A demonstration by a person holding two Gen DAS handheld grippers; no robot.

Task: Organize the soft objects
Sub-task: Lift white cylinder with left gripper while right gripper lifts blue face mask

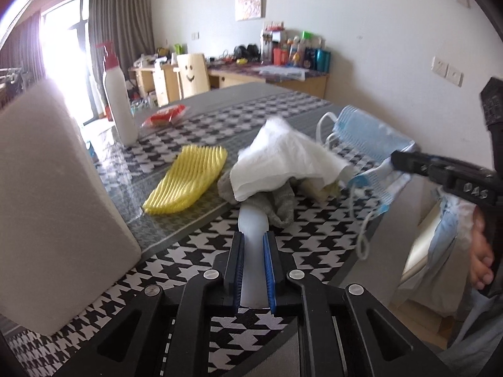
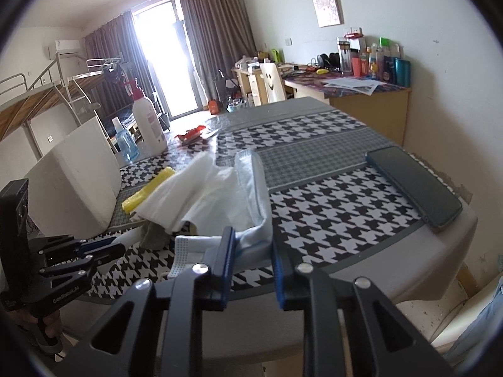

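Observation:
In the left wrist view my left gripper (image 1: 254,242) is shut on a pale white strip (image 1: 251,220) that runs under a pile on the houndstooth table (image 1: 314,235). The pile holds a white paper towel (image 1: 283,157) over a grey sock (image 1: 278,204), and a yellow ribbed cloth (image 1: 188,182) lies to its left. My right gripper (image 2: 251,246) is shut on a folded blue face mask (image 2: 251,188), whose edge bulges between the pads. From the left wrist view the right gripper (image 1: 394,158) pinches the mask (image 1: 361,132) at the table's right edge, ear loops dangling. The left gripper (image 2: 116,248) shows low on the left.
A big white block (image 1: 47,204) stands at the left, close to my left gripper. Behind it are a white bottle with a red cap (image 1: 119,106), a blue spray bottle (image 2: 125,144) and a red packet (image 1: 163,116). A dark phone (image 2: 411,185) lies near the right edge. A person's bare foot (image 1: 481,251) shows below.

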